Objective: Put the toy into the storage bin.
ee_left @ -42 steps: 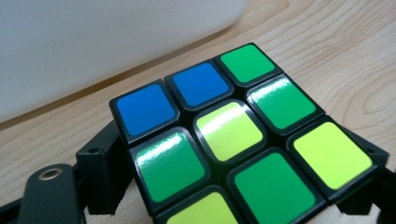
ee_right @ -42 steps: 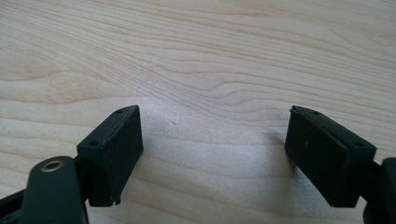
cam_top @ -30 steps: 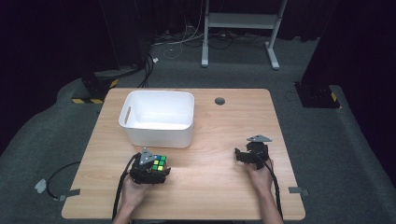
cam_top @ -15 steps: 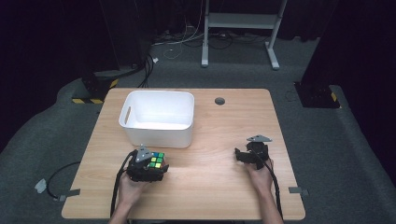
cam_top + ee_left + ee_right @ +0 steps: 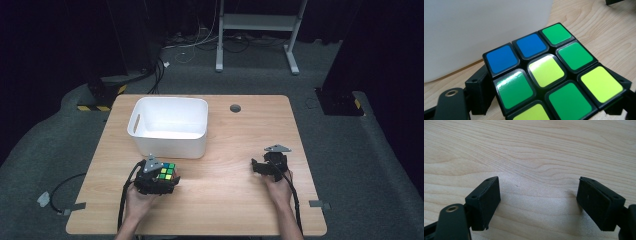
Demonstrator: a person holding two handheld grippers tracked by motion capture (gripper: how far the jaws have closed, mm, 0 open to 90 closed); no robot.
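High view: we see the left gripper (image 5: pixel 159 179) at lower left, clamped on the puzzle cube (image 5: pixel 165 172), just below the white bin (image 5: pixel 170 125) on the table (image 5: pixel 235 140); right gripper (image 5: pixel 267 165) at lower right, well apart from the cube

Left gripper view: cube (image 5: pixel 549 75) at centre between our jaws, pads pressing both sides, bin wall (image 5: pixel 474 30) at upper left

Right gripper view: jaws spread wide over bare wood (image 5: pixel 536 150), nothing between them
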